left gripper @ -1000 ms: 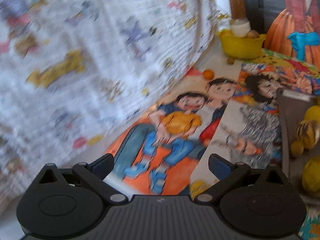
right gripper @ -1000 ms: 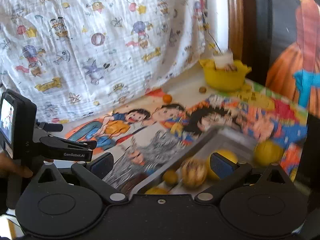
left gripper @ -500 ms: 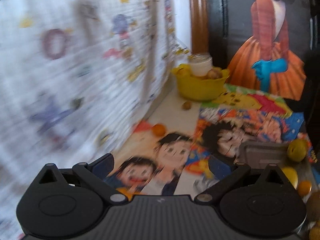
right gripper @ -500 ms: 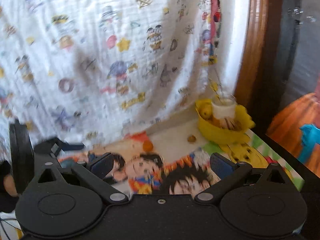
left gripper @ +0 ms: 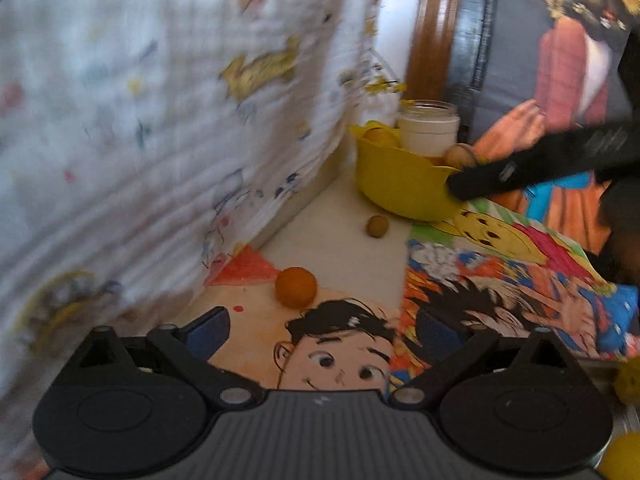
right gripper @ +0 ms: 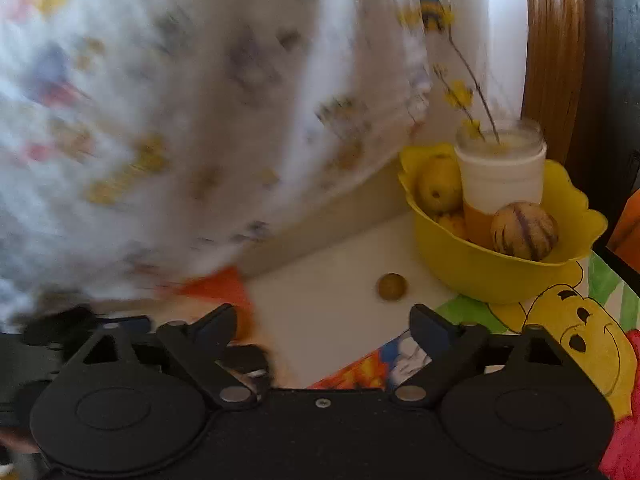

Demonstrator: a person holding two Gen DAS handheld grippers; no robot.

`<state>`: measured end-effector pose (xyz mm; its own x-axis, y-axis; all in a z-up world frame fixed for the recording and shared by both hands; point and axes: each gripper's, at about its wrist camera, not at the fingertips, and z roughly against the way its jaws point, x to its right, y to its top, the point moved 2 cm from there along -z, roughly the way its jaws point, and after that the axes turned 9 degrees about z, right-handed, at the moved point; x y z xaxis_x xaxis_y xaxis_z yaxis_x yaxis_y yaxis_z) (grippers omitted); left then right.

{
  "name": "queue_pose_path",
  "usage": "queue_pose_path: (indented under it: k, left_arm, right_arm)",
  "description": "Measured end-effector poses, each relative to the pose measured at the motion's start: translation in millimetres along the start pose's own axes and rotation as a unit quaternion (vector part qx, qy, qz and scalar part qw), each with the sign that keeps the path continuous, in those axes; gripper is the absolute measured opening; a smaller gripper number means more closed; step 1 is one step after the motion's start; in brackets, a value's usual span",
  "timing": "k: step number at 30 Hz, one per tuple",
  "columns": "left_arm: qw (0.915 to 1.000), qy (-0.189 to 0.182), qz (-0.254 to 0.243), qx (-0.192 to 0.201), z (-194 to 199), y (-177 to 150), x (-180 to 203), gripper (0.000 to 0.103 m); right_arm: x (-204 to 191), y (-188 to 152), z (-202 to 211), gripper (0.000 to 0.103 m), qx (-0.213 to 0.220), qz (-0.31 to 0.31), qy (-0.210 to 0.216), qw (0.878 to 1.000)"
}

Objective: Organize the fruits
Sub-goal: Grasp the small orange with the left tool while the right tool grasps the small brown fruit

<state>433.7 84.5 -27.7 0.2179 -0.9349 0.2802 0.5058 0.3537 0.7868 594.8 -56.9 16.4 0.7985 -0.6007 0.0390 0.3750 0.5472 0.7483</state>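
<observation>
A yellow bowl stands at the far corner holding a white jar, a yellow fruit and a striped brownish fruit. A small brown fruit lies on the table in front of the bowl. An orange fruit lies just ahead of my left gripper, which is open and empty. My right gripper is open and empty, a little short of the small brown fruit; one of its fingers reaches toward the bowl in the left wrist view.
A patterned white cloth hangs along the left. Cartoon drawings cover the table. A wooden post and a dark painted panel stand behind the bowl. Yellow fruits show at the lower right edge.
Both grippers have swung away from the tray of fruits and moved forward toward the yellow bowl; the orange and the small brown fruit are now much closer.
</observation>
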Motion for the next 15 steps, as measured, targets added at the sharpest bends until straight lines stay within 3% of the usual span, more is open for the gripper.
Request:
queue_pose_path:
  k: [6, 11, 15]
  left_arm:
    - [0.9987, -0.004, 0.049, -0.015, -29.6, 2.6, -12.9, 0.083]
    - [0.9986, 0.004, 0.051, -0.016, -43.8, 7.3, -12.2, 0.076]
    - [0.9979, 0.006, 0.061, -0.023, -53.7, 8.7, -12.9, 0.062]
  right_arm:
    - [6.5, -4.1, -47.6, 0.082, -0.008, 0.014, -0.032, 0.999]
    - [7.1, -6.4, -67.5, 0.078, -0.010, 0.022, -0.038, 0.999]
    - [1.0, -9.5, -81.5, 0.072, -0.009, 0.047, -0.066, 0.997]
